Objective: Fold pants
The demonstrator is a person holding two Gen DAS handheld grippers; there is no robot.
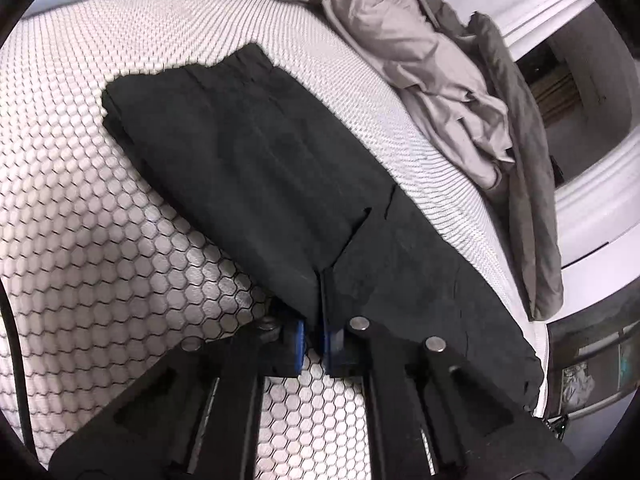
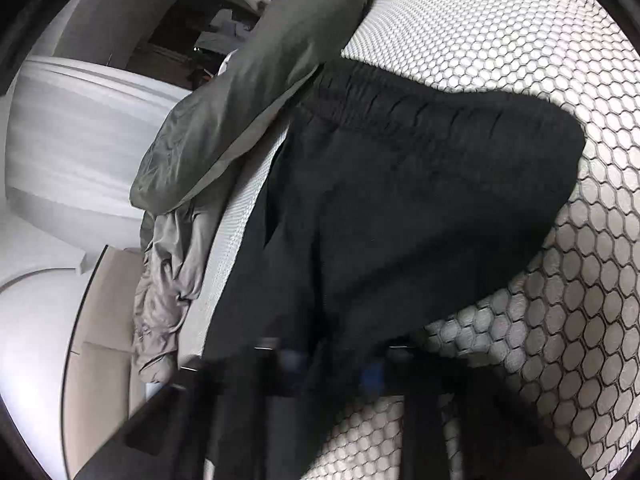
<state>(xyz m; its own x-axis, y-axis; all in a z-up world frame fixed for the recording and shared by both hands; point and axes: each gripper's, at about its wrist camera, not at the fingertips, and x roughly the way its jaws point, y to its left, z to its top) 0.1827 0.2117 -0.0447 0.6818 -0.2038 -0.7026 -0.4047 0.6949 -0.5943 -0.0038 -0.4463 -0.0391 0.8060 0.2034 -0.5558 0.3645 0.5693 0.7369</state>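
Upper right of left-wrist frame: one grey duvet beside one black pants; left gripper and right gripper both clamped on pants fabric.

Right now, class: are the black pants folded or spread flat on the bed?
Partly folded: the black pants lie doubled in layers, a stepped fabric edge showing mid-length, on the mattress.
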